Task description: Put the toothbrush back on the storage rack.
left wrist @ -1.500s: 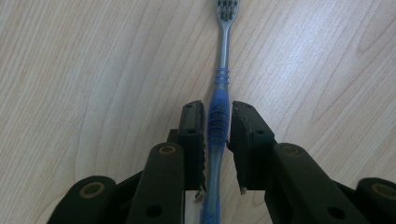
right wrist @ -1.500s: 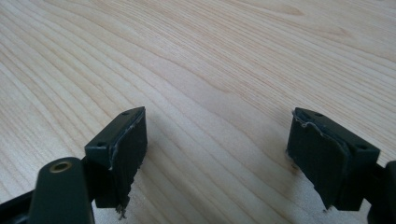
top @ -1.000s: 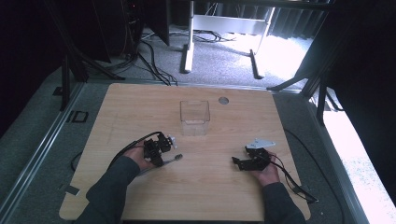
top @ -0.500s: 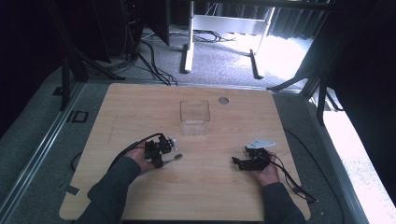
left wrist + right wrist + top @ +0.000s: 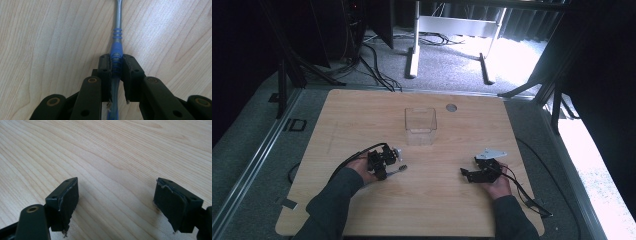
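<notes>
Pale wood table (image 5: 362, 115) looks as it did a second ago, both hands in their places, though the left gripper (image 5: 117, 65) has just been closing and now clamps the blue-and-grey tool (image 5: 117, 47) lying flat on the wood. Well apart to the right, the right gripper (image 5: 116, 202) rests with jaws wide apart over bare wood; a clear box (image 5: 420, 125) stands beyond them, nothing between it and the tool.

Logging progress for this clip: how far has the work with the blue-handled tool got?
Done: the left tongs have just closed on the blue-handled tool, pads pressing its ribbed grip. In hand: the tool lies flat on the wooden table, not yet lifted. Left: lifting and moving it, perhaps to the clear container, though that is a guess. The right tongs sit open with nothing between them.
</notes>
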`<state>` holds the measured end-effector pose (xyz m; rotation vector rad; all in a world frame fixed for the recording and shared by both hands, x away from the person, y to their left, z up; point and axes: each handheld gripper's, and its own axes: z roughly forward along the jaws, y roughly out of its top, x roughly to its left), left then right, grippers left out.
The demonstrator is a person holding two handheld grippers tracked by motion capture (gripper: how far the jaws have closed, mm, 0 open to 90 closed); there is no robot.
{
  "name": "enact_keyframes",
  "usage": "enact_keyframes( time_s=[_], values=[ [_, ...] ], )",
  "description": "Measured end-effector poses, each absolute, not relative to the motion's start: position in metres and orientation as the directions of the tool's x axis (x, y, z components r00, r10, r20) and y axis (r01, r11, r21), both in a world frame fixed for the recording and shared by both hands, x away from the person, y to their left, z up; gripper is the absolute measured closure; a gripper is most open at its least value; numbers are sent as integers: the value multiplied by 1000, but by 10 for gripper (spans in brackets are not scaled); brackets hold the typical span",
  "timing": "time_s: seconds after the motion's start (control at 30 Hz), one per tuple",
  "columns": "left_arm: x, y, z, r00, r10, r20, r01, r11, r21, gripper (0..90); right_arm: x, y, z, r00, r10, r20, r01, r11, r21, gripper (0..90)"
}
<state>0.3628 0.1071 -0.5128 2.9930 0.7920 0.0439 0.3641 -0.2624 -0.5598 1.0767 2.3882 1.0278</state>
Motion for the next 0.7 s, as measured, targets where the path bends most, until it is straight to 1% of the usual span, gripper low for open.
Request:
enact_keyframes(
  time_s=[0.17, 0.53, 0.7],
  values=[
    [365, 106, -516, 871, 491, 2, 491, -871, 31, 774, 364, -262, -560, -662, 750, -1, 515, 455, 726, 196],
    [366, 105, -516, 867, 498, -5, 498, -867, 25, 786, 364, -262, -560, -662, 750, -1, 515, 455, 726, 196],
    [367, 108, -513, 859, 512, -9, 511, -858, 43, 787, 364, -262, -560, -662, 750, -1, 515, 455, 726, 196]
  ],
)
